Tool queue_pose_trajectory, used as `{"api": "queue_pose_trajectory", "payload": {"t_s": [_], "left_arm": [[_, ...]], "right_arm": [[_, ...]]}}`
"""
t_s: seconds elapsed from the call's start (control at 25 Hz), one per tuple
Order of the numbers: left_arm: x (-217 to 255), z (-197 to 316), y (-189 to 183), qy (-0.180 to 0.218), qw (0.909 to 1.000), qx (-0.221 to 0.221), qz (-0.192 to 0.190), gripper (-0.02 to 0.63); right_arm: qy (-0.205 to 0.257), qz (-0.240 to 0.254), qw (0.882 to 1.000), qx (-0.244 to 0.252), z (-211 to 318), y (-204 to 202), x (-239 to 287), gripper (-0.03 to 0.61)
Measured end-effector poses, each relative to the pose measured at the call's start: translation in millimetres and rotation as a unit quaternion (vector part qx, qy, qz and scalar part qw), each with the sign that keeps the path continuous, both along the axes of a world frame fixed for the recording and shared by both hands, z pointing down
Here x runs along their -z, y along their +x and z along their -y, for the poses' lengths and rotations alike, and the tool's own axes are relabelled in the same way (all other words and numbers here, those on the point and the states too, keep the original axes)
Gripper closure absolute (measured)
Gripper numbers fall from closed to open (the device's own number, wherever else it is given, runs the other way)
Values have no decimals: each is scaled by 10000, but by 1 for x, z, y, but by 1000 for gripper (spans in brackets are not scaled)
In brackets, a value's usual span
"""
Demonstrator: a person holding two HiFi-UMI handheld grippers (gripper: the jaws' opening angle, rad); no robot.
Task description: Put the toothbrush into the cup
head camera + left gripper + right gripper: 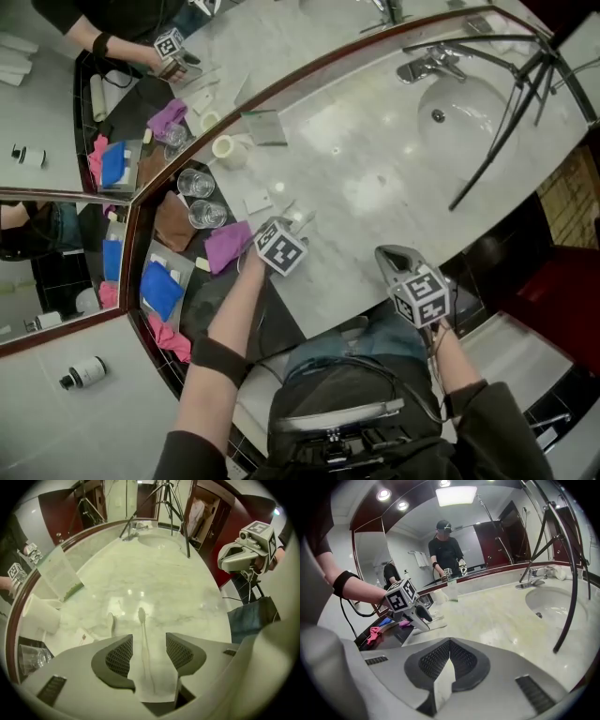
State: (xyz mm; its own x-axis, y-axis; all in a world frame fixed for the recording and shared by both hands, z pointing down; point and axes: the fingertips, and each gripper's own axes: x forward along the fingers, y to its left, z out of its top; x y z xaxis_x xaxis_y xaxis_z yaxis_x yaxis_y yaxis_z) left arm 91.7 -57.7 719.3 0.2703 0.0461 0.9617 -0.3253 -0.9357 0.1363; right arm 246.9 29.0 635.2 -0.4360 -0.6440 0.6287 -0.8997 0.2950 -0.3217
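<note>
1 marble counter (375, 187), toothbrush (143, 639) lying on it; sink (469, 117), wall mirror (281, 47) behind.

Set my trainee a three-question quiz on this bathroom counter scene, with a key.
1. True or false: the right tool is shut and empty.
2. The toothbrush lies: A) inside a glass; B) on the counter, between the open jaws of the left tool; C) in the basin.
3. Short answer: in the left gripper view, on which side of the toothbrush is the white cup?
Key: 1 true; 2 B; 3 left.
</note>
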Motion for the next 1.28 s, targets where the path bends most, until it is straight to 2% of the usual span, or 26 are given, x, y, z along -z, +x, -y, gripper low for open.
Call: {"api": "queue_pose_trajectory", "payload": {"t_s": [0.24, 0.48, 0.68, 0.72, 0.76, 1.08, 1.28], "left_arm": [[-21, 5, -1, -76, 9994, -93, 337, 421], [-30, 4, 1, -142, 9992, 28, 381, 488], [-28, 7, 2, -249, 9990, 230, 302, 512], [-28, 8, 2, -227, 9990, 283, 276, 574], [-28, 9, 2, -202, 9989, 337, 252, 581], [-22, 7, 1, -111, 9985, 511, 138, 583], [3, 12, 3, 68, 9960, 864, -227, 583]], "right_arm": [[-84, 52, 9998, -157, -10, 15, -7, 561], [-200, 62, 9996, -214, -16, 24, -11, 560], [-204, 109, 9995, -237, -12, 24, -9, 560], [-206, 120, 9995, -227, -11, 23, -8, 560], [-209, 130, 9995, -208, -11, 22, -7, 561], [-224, 91, 9997, -98, -10, 21, -8, 560], [-155, 43, 9999, 41, -5, 13, -4, 560]]}}
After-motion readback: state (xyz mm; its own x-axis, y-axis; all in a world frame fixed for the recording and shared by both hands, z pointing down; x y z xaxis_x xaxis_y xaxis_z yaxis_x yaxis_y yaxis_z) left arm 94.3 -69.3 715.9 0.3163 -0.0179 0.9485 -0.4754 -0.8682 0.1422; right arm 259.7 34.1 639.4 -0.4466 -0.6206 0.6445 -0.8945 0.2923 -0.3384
